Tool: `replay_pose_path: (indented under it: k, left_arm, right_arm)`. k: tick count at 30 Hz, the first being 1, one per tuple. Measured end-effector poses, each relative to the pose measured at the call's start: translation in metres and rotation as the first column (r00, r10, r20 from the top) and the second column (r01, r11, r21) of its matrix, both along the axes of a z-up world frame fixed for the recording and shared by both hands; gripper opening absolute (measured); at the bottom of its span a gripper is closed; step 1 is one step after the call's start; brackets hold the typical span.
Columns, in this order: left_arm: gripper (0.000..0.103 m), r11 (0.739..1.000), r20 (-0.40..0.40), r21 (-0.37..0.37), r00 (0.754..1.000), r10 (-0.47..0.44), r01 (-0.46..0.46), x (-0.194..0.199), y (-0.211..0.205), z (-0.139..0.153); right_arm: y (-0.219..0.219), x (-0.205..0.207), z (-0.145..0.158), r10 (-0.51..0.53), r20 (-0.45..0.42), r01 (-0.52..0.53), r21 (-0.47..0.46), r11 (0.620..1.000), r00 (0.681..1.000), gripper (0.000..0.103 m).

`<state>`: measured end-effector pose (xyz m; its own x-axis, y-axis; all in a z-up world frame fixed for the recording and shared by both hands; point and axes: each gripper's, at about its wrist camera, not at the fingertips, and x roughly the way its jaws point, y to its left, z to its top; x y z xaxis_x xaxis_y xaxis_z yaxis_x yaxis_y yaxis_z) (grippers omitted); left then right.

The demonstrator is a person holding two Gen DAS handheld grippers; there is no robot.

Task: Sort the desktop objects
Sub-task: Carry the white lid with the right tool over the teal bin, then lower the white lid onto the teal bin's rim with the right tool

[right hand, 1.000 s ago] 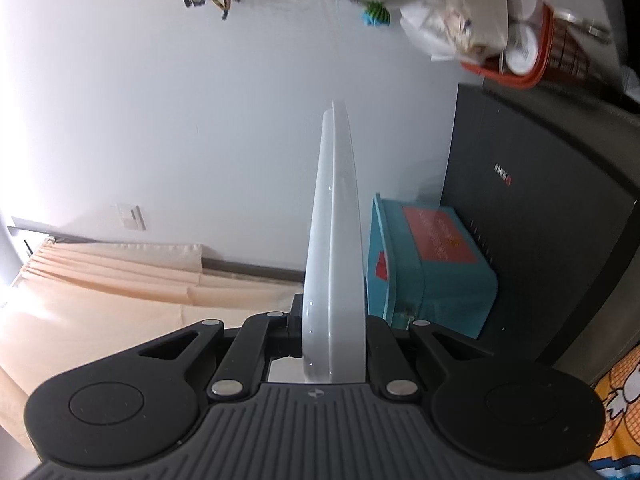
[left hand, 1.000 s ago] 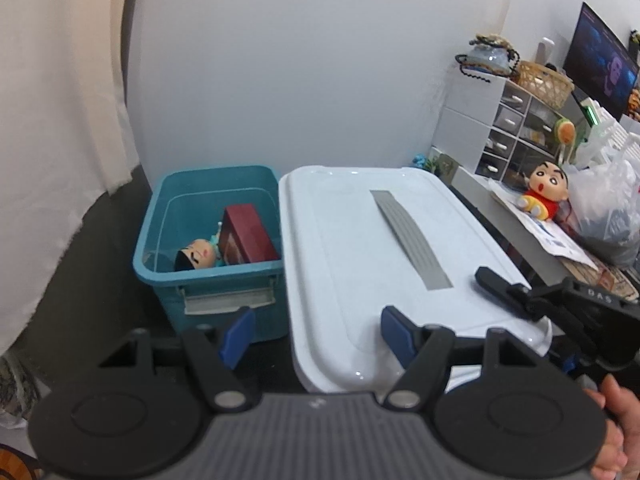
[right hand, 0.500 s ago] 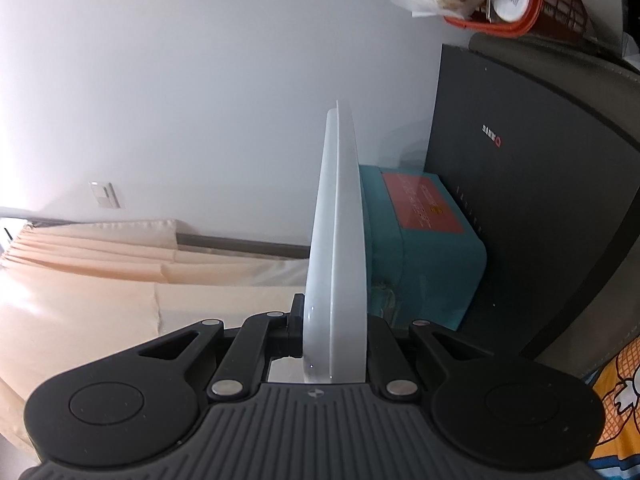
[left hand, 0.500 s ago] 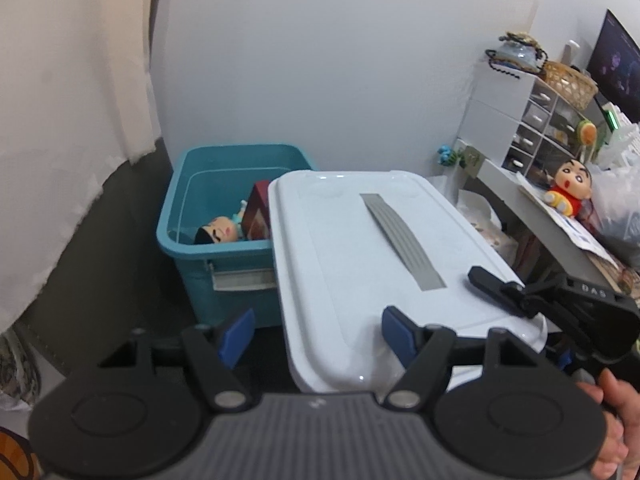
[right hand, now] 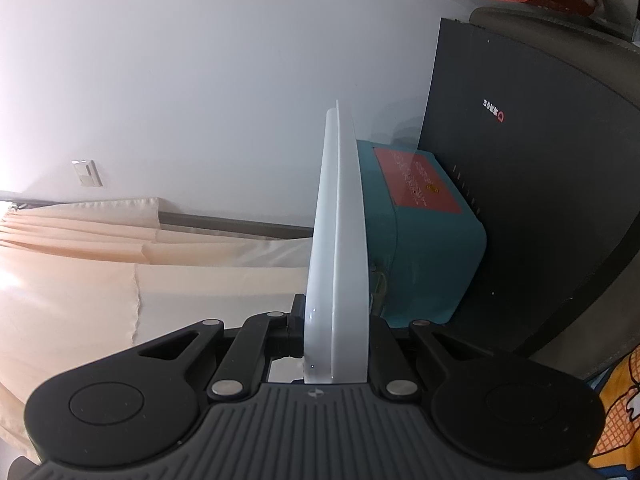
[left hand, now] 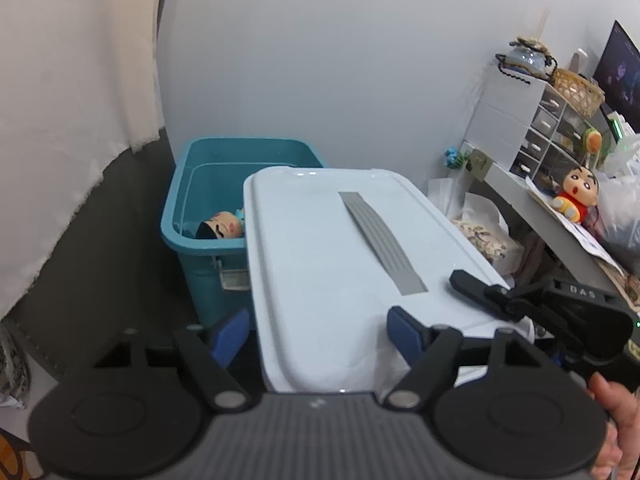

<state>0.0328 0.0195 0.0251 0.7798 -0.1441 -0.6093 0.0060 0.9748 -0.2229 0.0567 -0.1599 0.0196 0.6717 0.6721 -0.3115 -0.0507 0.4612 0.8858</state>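
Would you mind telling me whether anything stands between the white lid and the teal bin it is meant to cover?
Nothing visible does. The white lid, clamped at its edge by the right gripper, already overlaps the teal bin, whose far and left rim is unobstructed; a doll head sits below it.

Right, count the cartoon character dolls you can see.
2. One black-haired doll head lies inside the open teal plastic bin, partly hidden by the white plastic lid. One doll in a red shirt sits on the grey desk at right. The lid may hide more.
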Motion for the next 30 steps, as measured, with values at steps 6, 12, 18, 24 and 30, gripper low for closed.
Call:
replay_pose_path:
  k: [6, 12, 18, 24, 30]
  left_arm:
    - [0.078, 1.000, 0.003, -0.003, 1.000, 0.005, -0.005, 0.005, 0.004, -0.003]
    - [0.077, 1.000, 0.004, -0.001, 1.000, 0.019, -0.019, 0.010, 0.009, -0.005]
    - [0.076, 0.999, 0.001, 0.005, 0.999, 0.036, -0.036, 0.012, 0.015, -0.004]
    - [0.074, 0.998, -0.001, 0.011, 0.998, 0.056, -0.056, 0.014, 0.025, -0.003]
    - [0.071, 0.998, -0.010, 0.019, 0.998, 0.067, -0.067, 0.015, 0.031, -0.002]
  right_arm:
    - [0.004, 0.007, -0.003, 0.005, -0.007, -0.005, -0.001, 1.000, 1.000, 0.009]
    - [0.010, 0.016, -0.009, 0.009, -0.016, -0.009, 0.010, 1.000, 1.000, 0.008]
    - [0.020, 0.029, -0.016, 0.013, -0.023, -0.012, 0.016, 1.000, 1.000, 0.008]
    - [0.033, 0.039, -0.020, 0.026, -0.019, -0.026, -0.007, 1.000, 0.999, 0.008]
    - [0.043, 0.049, -0.025, 0.029, -0.025, -0.029, -0.019, 0.999, 0.999, 0.009]
